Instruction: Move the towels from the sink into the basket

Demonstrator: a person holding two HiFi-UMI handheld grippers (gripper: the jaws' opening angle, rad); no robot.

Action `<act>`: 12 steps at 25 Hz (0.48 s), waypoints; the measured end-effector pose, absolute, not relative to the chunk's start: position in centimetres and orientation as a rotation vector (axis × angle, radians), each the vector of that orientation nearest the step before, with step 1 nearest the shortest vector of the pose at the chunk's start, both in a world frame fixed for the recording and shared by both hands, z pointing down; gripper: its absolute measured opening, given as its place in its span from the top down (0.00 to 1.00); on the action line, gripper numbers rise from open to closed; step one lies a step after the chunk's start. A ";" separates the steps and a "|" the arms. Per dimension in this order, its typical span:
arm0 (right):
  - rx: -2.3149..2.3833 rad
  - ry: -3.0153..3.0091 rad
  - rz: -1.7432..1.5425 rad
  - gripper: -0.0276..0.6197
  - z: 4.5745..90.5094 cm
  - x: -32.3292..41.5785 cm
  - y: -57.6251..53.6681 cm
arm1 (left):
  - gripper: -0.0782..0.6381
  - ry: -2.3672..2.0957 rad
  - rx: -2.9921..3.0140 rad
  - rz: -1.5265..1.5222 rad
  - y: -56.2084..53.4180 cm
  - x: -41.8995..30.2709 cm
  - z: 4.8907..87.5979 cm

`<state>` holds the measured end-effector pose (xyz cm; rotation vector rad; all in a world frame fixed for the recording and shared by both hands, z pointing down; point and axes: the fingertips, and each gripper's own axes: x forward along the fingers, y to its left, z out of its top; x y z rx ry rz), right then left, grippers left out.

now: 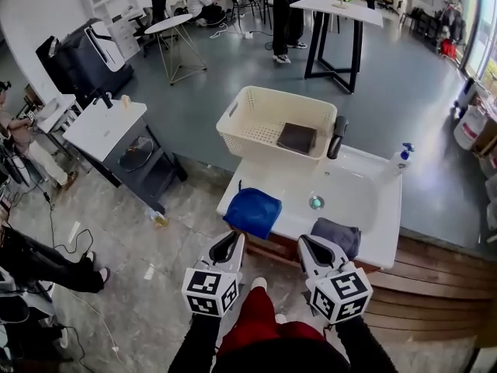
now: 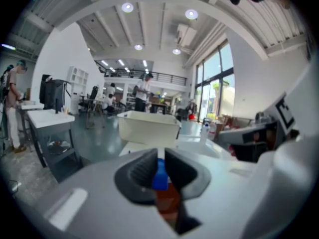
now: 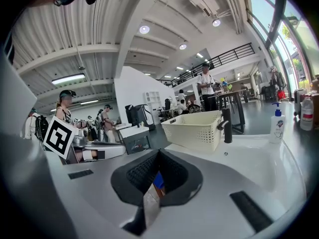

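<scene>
Sink (image 1: 386, 231): grey towel (image 1: 345, 235) seemingly partly behind right gripper (image 1: 308, 245).

The towels (image 1: 253, 212) look like soft matt cloth, the sink (image 1: 365, 200) glossy, the basket (image 1: 241, 119) perforated plastic.

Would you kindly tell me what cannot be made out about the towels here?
Dark towel: hidden by the basket wall in both gripper views.
Blue towel: in the left gripper view only a sliver shows; the left gripper hides the rest.
Grey towel: in the head view its near edge lies behind the right gripper.
</scene>
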<state>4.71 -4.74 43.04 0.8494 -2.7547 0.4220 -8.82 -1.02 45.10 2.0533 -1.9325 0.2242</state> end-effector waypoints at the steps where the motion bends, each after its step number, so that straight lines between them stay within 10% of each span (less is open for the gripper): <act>1: 0.854 -2.751 0.418 0.95 43.0 4.6 -5.1 | 0.83 -1.926 2.057 0.237 -1.4 -9.0 45.3; 12: 0.901 -2.693 0.424 0.95 43.7 3.0 -8.4 | 0.71 -1.767 2.136 0.424 -6.4 -10.4 47.5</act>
